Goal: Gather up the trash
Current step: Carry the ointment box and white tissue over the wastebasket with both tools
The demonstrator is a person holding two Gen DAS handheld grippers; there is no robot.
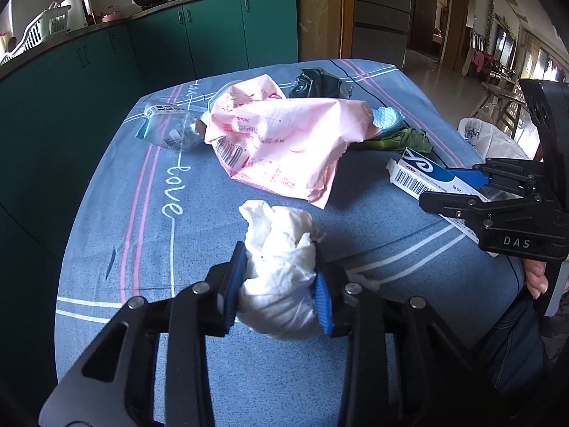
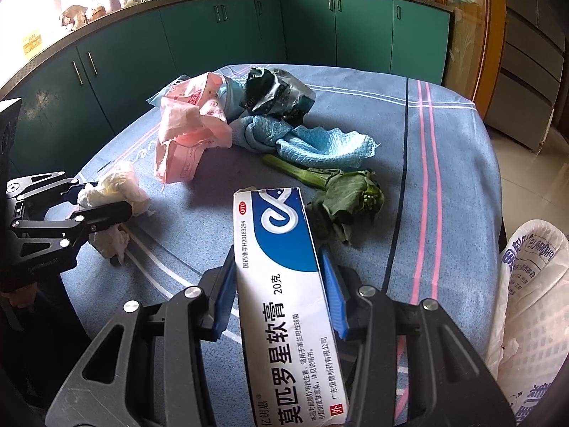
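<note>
Left hand-held gripper point(image 1: 281, 284): pads clamped on the crumpled white tissue point(image 1: 281, 267), held just over the blue-clothed tabletop point(image 1: 117, 220). Right hand-held gripper point(image 2: 279, 291): pads clamped on the sides of the ointment box point(image 2: 281, 267), whose long axis runs forward along the fingers. The white bag point(image 2: 530, 302) (judged to be the trash receptacle) lies at the tabletop's right edge, just beside the right hand-held gripper and well apart from the left. The right hand is nearer and should deposit first; the pink wrapper point(image 1: 281, 142) remains uncollected.
</note>
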